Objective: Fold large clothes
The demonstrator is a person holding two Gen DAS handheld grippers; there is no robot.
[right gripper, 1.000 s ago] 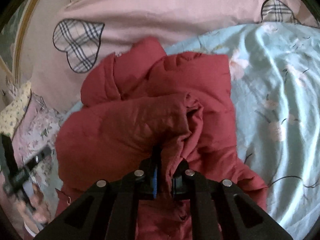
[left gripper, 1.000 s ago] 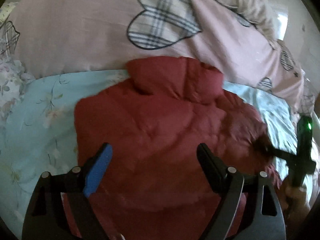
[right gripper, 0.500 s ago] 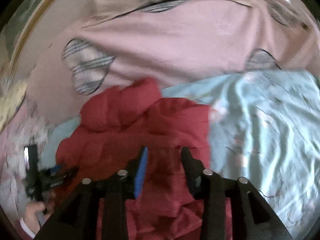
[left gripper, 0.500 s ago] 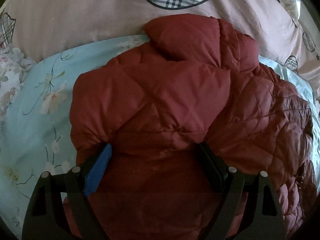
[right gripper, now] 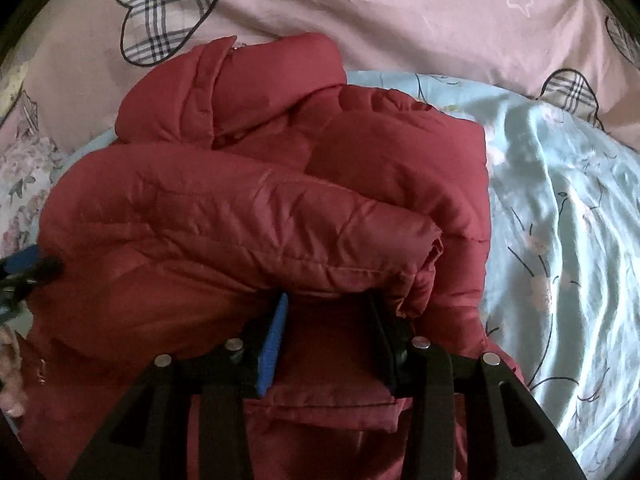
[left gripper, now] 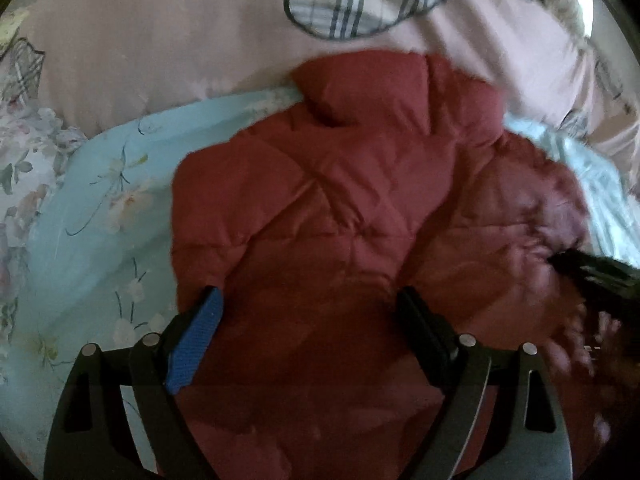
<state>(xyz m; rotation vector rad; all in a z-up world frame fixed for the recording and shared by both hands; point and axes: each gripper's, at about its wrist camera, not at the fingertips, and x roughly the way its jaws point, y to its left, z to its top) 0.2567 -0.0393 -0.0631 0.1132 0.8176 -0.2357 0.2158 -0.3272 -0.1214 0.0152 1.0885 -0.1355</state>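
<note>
**Red quilted jacket on the bed, both grippers over it**

Red padded fabric fills the centre of both wrist views: we see the jacket (left gripper: 340, 208) lying on a pale blue floral sheet (left gripper: 100, 208), its hood toward 12 o'clock against a pink duvet (left gripper: 160, 32) with plaid hearts.

We see the left gripper (left gripper: 308, 308) spread wide over the jacket's lower body, pads clear of any fold.

We see the right gripper (right gripper: 326, 312) partly spread at the folded sleeve's cuff end. Jacket fabric lies between the fingers; whether the pads press it we cannot tell.
</note>
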